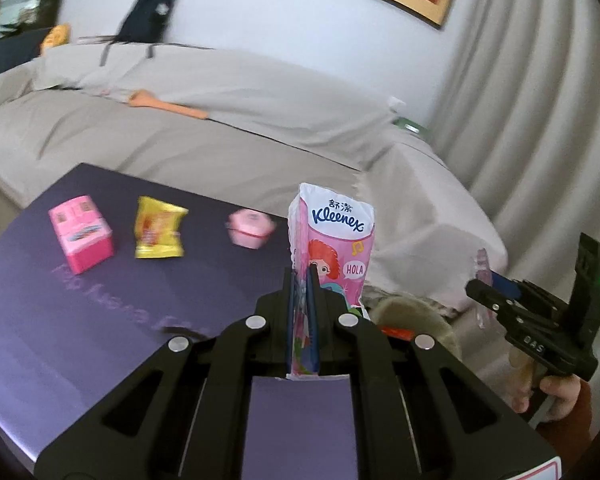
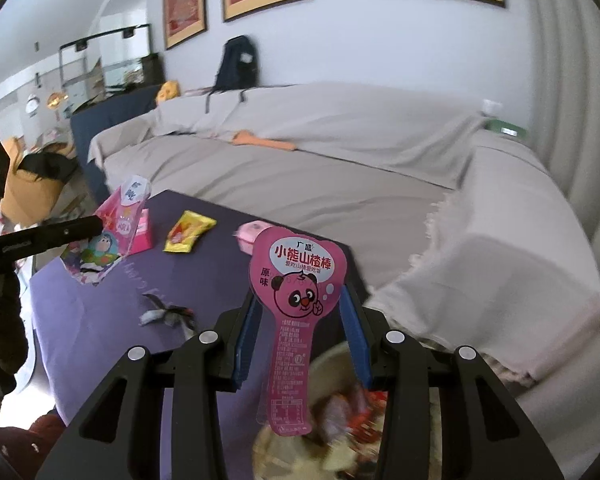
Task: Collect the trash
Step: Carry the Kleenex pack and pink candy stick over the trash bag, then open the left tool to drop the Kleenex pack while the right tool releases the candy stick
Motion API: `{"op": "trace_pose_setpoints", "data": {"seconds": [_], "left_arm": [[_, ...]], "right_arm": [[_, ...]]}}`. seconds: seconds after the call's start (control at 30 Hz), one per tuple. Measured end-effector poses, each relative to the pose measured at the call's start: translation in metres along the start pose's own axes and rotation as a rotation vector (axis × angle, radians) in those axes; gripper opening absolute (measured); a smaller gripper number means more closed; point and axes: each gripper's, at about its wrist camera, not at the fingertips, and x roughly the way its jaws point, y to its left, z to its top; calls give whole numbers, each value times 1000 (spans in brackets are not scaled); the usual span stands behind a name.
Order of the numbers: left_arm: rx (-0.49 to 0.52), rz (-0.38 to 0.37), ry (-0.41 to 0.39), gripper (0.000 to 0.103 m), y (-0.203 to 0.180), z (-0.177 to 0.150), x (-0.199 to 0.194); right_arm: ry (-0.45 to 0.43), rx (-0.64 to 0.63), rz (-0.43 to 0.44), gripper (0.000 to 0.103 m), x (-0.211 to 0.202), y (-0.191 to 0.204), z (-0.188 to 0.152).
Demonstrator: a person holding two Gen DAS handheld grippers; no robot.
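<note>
The left gripper [image 1: 303,280] is clenched on a Kleenex tissue pack [image 1: 332,240], a soft pink-and-white plastic wrapper squeezed flat between the blue-padded fingers. Its top reads "Kleenex" under Chinese characters, and below sits a red-haired cartoon girl beside a speech bubble saying "HOLA". The pack stands upright above the right edge of the tabletop [image 1: 100,320], a smooth purple surface with faint pale lettering too blurred to read.

The right gripper [image 2: 302,320] grasps a hawthorn snack wrapper [image 2: 296,300], a flat glossy pink film shaped like a spoon: a broad rounded head over a long narrow stem. Its head carries red Chinese characters on a white oval and a cartoon panda face; the stem bears fine print too small to read. The wrapper hangs over a round pale trash bin [image 2: 336,420] just off the near right corner of the tabletop, blurred, with crumpled red and pale wrappers inside.

Toward the far edge of the tabletop lie three more items in a row: a boxy pink carton [image 1: 82,238] at the left, a crinkled yellow snack packet [image 1: 158,228] in the middle, and a small round pink cup [image 1: 250,228] near the far right corner. A scrap of dark, crumpled litter [image 2: 166,314] lies nearer the middle. Beyond the tabletop stands a sofa [image 1: 220,140] draped in beige cloth.
</note>
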Motion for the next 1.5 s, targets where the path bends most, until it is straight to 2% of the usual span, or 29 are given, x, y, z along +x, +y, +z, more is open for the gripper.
{"op": "trace_pose_setpoints", "data": {"seconds": [0.1, 0.23, 0.43, 0.7, 1.1, 1.47, 1.5], "left_arm": [[18, -56, 36, 6, -25, -4, 10], [62, -77, 69, 5, -50, -11, 23], [105, -136, 112, 5, -85, -22, 43], [158, -205, 150, 5, -113, -43, 65], [150, -226, 297, 5, -133, -77, 131], [184, -233, 322, 6, -150, -84, 152], [179, -240, 328, 13, -149, -84, 154]], "right_arm": [[-8, 13, -50, 38, -15, -19, -9], [-11, 43, -91, 38, -28, -43, -20], [-8, 88, -124, 38, -36, -73, -38], [-32, 165, -147, 38, -46, -99, -56], [-27, 167, -162, 38, -44, -104, -69], [-23, 200, -156, 38, -37, -116, -72], [-23, 202, -154, 38, -36, -116, -73]]}}
